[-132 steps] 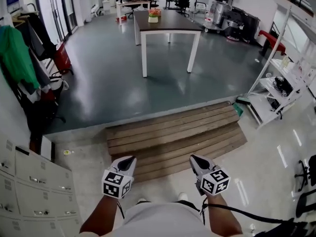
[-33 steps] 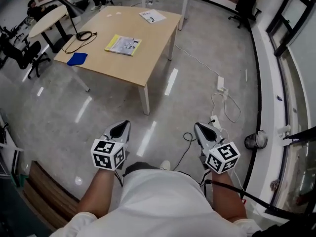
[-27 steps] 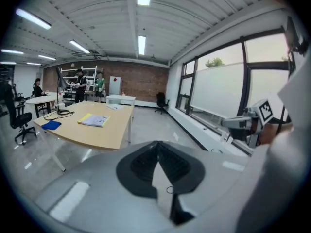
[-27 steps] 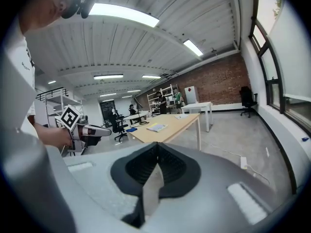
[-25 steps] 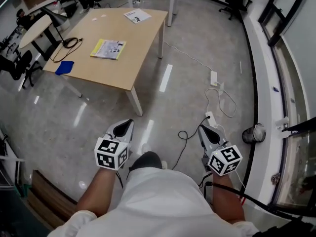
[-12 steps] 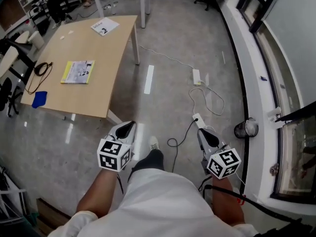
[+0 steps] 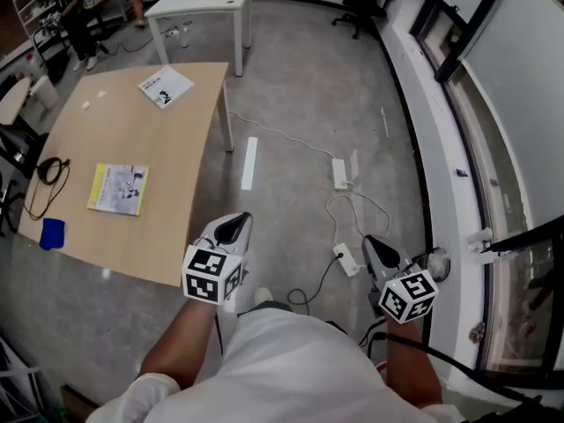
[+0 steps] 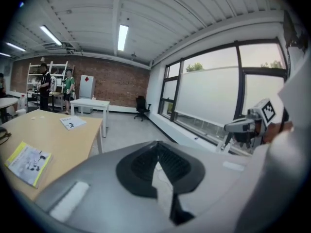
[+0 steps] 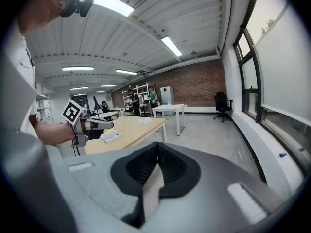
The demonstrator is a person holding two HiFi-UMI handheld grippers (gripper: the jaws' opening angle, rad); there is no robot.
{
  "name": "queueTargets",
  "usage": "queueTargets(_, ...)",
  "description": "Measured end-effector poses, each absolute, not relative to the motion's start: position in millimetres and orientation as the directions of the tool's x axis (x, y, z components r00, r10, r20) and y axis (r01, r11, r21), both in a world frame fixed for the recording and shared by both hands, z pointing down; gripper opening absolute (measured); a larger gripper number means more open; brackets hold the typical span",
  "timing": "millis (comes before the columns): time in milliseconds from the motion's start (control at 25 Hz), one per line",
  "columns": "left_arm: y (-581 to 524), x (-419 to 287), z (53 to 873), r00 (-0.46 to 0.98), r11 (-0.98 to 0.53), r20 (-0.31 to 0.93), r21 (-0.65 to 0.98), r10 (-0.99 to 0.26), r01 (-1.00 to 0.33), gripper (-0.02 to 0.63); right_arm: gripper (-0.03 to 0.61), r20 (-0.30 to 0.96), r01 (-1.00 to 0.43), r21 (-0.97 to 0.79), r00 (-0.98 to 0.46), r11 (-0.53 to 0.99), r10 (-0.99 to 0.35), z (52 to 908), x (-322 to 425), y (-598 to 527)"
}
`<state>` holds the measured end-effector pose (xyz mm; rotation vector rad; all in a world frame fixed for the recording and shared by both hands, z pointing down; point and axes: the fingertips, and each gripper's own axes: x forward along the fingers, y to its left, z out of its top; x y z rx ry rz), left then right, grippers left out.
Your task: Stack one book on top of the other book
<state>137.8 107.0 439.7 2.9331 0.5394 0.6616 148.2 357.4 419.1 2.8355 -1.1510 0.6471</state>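
At the far left of the head view a blue cloth [image 7: 52, 233] and a coiled black cable [image 7: 48, 169] lie on the wooden table [image 7: 159, 161]. The yellow book [image 7: 118, 189] lies flat just right of them, near the table's left side. The white book [image 7: 166, 86] lies flat near the table's far right corner, so the 2 books are well apart and not stacked. A small white table [image 7: 199, 1] stands beyond on the grey floor [image 7: 291, 104]. The left gripper [image 7: 233, 228] hangs over the floor just beside the table's near right corner, clenched on nothing, its jaws meeting with no gap in the left gripper view. Further right, 2 white power strips [image 7: 339, 173] and their cords lie on the floor. The right gripper [image 7: 377, 248] is above the nearer strip, also clenched and empty, well apart from both books. A glazed window wall [image 7: 502, 130] runs along the right edge.
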Motion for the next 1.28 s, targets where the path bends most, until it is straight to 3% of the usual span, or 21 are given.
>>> queueTargets(320, 54, 175, 442, 0.863, -0.962, 0.426, 0.141, 0.272, 0.234, 0.006, 0.002, 0.401, -0.755, -0.146, 0.545, -0.639, -0.736, 427, 213, 292)
queueTargets(640, -19, 177, 467, 0.872, -0.989, 0.489, 0.130, 0.007, -0.065, 0.006, 0.002, 0.397, -0.876, -0.195, 0.341, -0.441, -0.852, 453, 296, 217)
queueTargets(880, -61, 190, 460, 0.842, -0.927, 0.480, 0.137, -0.245, -0.348, 0.006, 0.002, 0.354, -0.957, -0.219, 0.105, -0.191, -0.929, 450, 369, 137)
queueTargets(1120, -57, 214, 466, 0.782, -0.795, 0.483, 0.249, -0.393, -0.553, 0.006, 0.002, 0.365, -0.968, -0.237, -0.166, 0.081, -0.916, 454, 396, 93)
queueTargets(1280, -51, 216, 472, 0.726, -0.740, 0.499, 0.222, -0.473, -0.635, 0.006, 0.002, 0.389, -0.950, -0.257, -0.271, 0.179, -0.880, 475, 412, 72)
